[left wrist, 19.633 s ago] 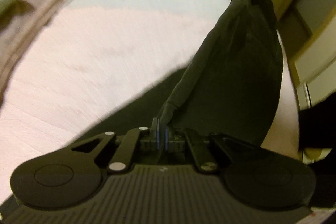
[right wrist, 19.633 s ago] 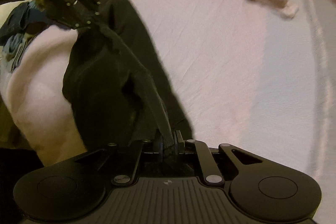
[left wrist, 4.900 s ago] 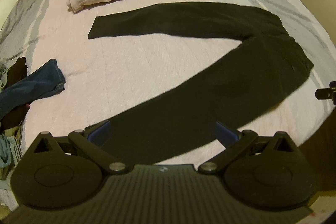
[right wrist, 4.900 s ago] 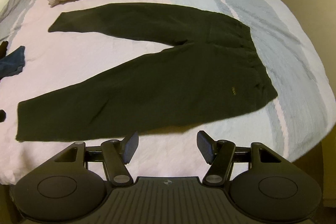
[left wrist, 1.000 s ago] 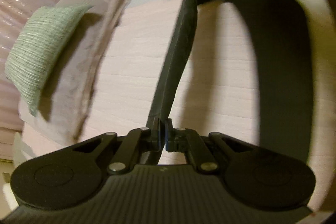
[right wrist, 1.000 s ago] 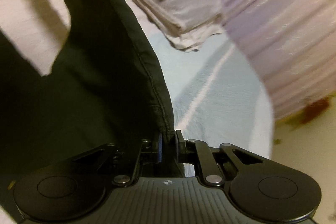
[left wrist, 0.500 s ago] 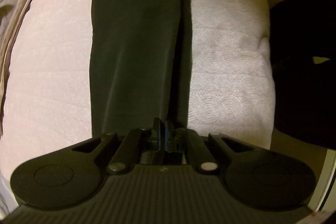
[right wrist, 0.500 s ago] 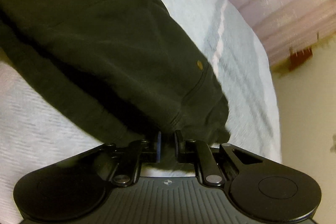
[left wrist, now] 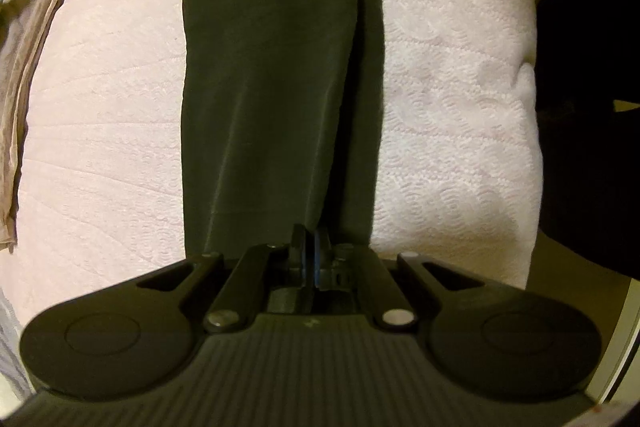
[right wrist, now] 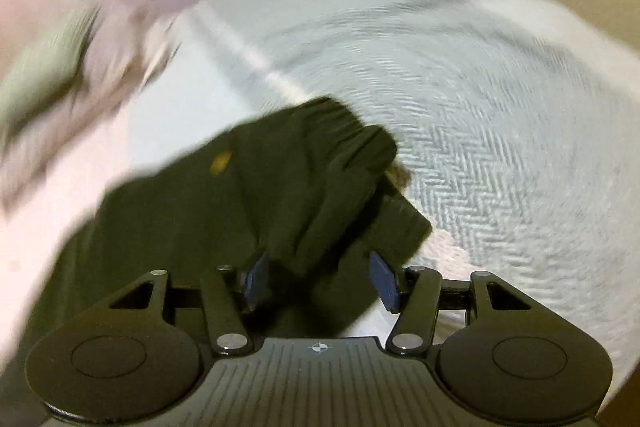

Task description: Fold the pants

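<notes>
So the pants [left wrist: 276,67] are lying on the bed [left wrist: 460,107] with one leg stacked on the other — the lengthwise fold looks done. The left gripper [left wrist: 309,247] is pinched on the hem end; the right gripper [right wrist: 320,275] has just been opening, its jaws apart with the waistband between them, not squeezed. Left, I'd guess — folding them across, hem to waist.

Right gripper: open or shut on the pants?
Open. The right gripper has just been opening; its blue pads stand apart, clear of the pants between them.
</notes>
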Demonstrator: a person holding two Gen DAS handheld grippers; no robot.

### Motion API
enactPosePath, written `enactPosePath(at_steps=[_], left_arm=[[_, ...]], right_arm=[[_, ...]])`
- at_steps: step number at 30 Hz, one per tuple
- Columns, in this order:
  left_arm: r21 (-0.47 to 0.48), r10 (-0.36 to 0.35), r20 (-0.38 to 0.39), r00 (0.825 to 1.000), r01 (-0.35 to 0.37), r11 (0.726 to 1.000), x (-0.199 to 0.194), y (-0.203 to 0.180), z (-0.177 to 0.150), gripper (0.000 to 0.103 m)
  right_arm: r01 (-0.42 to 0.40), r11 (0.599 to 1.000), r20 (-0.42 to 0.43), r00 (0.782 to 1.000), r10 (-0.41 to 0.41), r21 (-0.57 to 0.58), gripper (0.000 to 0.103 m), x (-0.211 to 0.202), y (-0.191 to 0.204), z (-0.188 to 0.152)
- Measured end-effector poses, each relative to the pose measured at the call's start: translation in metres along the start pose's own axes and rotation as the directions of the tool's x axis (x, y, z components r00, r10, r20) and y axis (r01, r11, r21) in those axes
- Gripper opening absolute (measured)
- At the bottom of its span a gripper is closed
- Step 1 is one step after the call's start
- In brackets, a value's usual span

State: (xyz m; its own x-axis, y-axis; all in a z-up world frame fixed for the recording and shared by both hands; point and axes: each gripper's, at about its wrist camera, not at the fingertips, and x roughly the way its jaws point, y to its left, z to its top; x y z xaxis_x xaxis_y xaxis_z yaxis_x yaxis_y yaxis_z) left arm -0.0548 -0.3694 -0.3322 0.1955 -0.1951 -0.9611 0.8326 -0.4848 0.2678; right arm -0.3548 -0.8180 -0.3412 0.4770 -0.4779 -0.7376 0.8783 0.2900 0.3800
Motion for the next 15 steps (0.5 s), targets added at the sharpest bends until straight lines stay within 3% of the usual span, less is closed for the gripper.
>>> enactPosePath(at_steps=[6,9,10,11,15], left_arm=[[0.024,0.019,-0.012,1.0,-0.018,1.0,0.003,0.007,0.002,0.002],[0.023,0.031,-0.008,0.999,-0.031,0.999,0.003,0.011,0.003,0.002],[0.019,0.037,-0.002,0.999,-0.037,0.999,0.002,0.012,0.002,0.002],[0.016,0.043,0.001,0.999,-0.043,0.999,0.001,0.013,0.001,0.002],[0.001,0.07,0.01,0.998,-0.07,0.998,-0.008,0.012,-0.005,0.002]], right_arm=[[-0.092,0.966,0.047,0.995,0.082,0.241,0.052,0.031,-0.029,0.016],[-0.078,0.939,0.047,0.997,0.066,0.334,0.027,0.031,-0.041,0.015],[-0.06,0.94,0.051,0.998,0.046,0.337,0.011,0.027,-0.043,0.017],[-0.042,0.947,0.059,0.998,0.025,0.317,0.007,0.016,-0.04,0.02],[0.005,0.974,0.102,0.994,-0.028,0.225,0.006,-0.023,-0.024,0.023]])
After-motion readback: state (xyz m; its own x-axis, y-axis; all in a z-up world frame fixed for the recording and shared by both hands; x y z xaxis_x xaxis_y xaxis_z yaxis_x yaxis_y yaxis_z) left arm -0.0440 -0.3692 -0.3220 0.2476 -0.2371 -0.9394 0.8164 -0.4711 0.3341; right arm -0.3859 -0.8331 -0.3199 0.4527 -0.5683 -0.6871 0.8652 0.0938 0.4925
